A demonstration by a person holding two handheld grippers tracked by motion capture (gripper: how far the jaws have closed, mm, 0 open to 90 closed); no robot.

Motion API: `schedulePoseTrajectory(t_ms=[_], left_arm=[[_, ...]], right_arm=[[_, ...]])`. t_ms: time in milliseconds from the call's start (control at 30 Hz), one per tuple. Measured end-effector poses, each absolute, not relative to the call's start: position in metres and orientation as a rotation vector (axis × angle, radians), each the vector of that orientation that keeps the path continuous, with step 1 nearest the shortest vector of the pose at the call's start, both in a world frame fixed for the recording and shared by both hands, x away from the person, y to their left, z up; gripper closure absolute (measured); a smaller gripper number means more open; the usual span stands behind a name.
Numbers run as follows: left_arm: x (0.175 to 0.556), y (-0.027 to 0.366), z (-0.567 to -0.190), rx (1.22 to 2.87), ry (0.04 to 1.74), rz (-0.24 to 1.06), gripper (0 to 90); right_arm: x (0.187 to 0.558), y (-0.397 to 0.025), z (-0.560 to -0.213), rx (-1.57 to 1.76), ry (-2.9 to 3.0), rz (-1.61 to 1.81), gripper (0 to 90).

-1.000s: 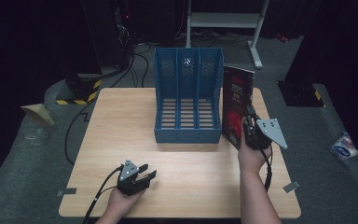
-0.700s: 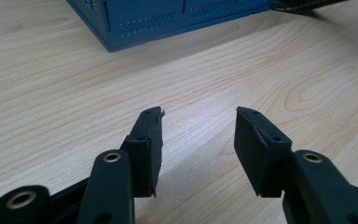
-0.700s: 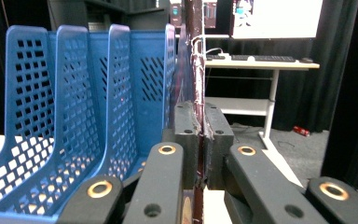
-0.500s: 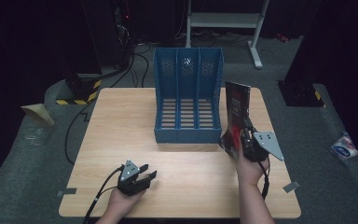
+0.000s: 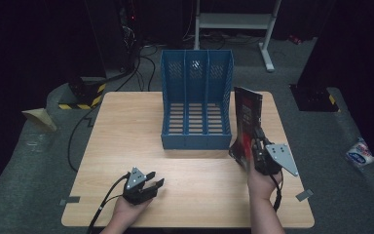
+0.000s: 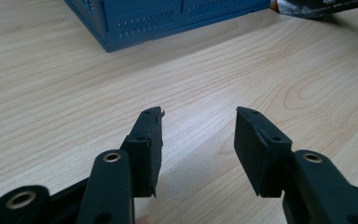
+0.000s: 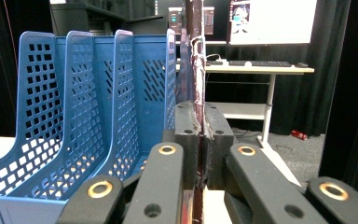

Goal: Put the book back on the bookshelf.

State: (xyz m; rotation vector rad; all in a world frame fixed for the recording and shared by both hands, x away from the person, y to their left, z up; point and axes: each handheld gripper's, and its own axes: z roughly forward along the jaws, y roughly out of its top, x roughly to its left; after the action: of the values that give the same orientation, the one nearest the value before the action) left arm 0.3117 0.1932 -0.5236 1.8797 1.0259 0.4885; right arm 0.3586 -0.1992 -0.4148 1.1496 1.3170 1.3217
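A blue three-slot file rack (image 5: 196, 105) stands at the back middle of the wooden table (image 5: 126, 126). Just right of it, a dark red-and-black book (image 5: 247, 122) is held upright, lifted off the table, with my right gripper (image 5: 256, 151) shut on its lower edge. In the right gripper view the book's spine (image 7: 197, 65) rises edge-on between the closed jaws of that gripper (image 7: 198, 140), with the rack (image 7: 88, 107) to its left. My left gripper (image 5: 148, 183) rests near the front left edge, open and holding nothing; its jaws (image 6: 198, 137) stand apart over bare wood.
The rack's corner (image 6: 168, 21) lies ahead of the left gripper. Beyond the table are a white metal stand (image 5: 233, 24), black cables (image 5: 141, 53) on the floor and a desk with a monitor (image 7: 270, 23). A white packet (image 5: 360, 153) lies on the floor at right.
My right gripper has carried the book toward the front and slightly left, closer to the rack's right front corner. The left gripper has not moved.
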Motion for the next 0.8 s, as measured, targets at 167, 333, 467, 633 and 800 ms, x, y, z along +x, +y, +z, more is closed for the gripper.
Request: schedulePoseTrajectory(t_ms=[167,333,467,633,800], left_arm=[[0.311,0.185,-0.501,1.827,1.009,0.403,47.8],[0.308,0.166,-0.464,1.79,0.912,0.405,43.8],[0.31,0.143,-0.429,1.746,0.854,0.408,41.1],[0.317,0.115,-0.399,1.727,0.821,0.407,38.8],[0.322,0.087,-0.372,1.701,0.772,0.391,35.1]], right_arm=[[0.339,-0.197,-0.413,1.133,1.32,1.337,86.4],[0.318,-0.19,-0.414,1.097,1.338,1.336,86.4],[0.307,-0.183,-0.417,1.078,1.346,1.331,86.4],[0.293,-0.169,-0.422,1.038,1.369,1.316,86.3],[0.282,-0.162,-0.429,1.012,1.357,1.308,86.2]])
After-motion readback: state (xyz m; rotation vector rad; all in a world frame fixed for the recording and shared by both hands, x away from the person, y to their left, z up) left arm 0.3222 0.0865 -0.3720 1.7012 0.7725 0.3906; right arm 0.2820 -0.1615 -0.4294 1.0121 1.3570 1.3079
